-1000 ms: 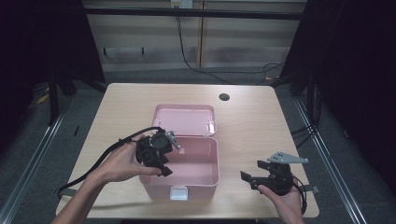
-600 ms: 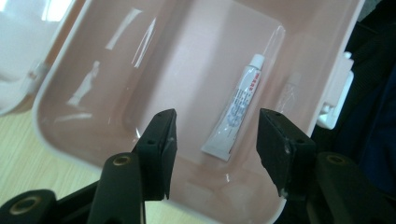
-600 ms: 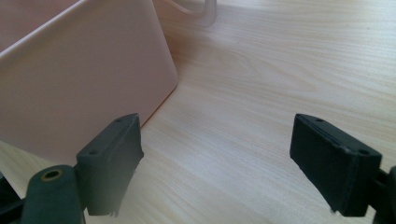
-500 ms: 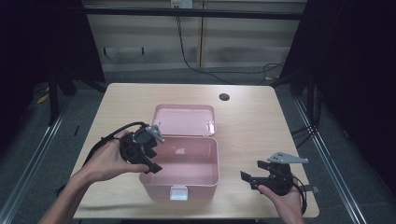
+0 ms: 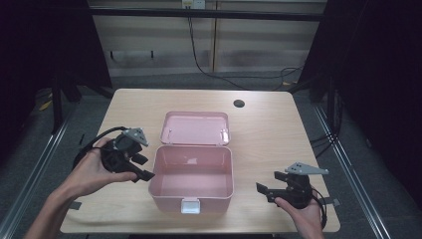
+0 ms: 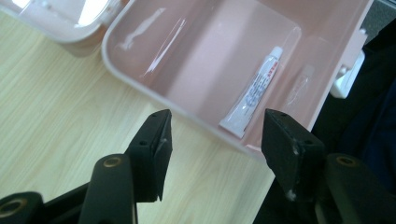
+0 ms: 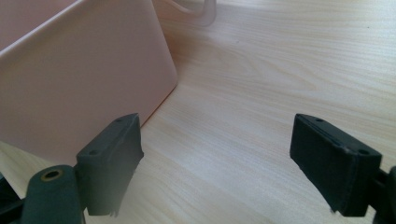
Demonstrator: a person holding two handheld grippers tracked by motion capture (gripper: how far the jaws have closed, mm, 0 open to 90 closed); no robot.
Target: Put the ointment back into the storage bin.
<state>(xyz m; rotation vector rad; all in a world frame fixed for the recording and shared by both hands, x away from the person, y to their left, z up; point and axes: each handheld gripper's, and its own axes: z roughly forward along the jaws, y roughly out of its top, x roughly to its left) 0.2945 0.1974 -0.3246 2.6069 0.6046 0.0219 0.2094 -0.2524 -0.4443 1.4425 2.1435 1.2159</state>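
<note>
a: start at the left gripper (image 5: 133, 160). what are its jaws doing?

b: they stand wide apart with nothing between them, and they have just been opening. in the left gripper view the two black pads frame bare wood and the near rim of the pink box (image 6: 154, 91).

a: a second ago that gripper sat over the box, near the middle of the high view.

b: yes, and now it has drawn off to the left of the frame, just beside the box's left wall (image 5: 152, 172), held in the left hand (image 5: 92, 172).

a: so where is the thing it was carrying?

b: a small white tube (image 6: 254, 93) lies flat on the box floor, right of centre in the left gripper view, slanting from upper right to lower left. that reads to me as a drop-off just finished.

a: and the right gripper (image 5: 271, 191)?

b: lower right of the high view, parked on the table (image 5: 278, 129), jaws spread and empty, in the same spot as a second ago. its own view shows the box's outer wall (image 7: 79, 79) at upper left.

a: the lid (image 5: 195, 128)?

b: flung back flat behind the box. closing it looks like the likely step left.
</note>
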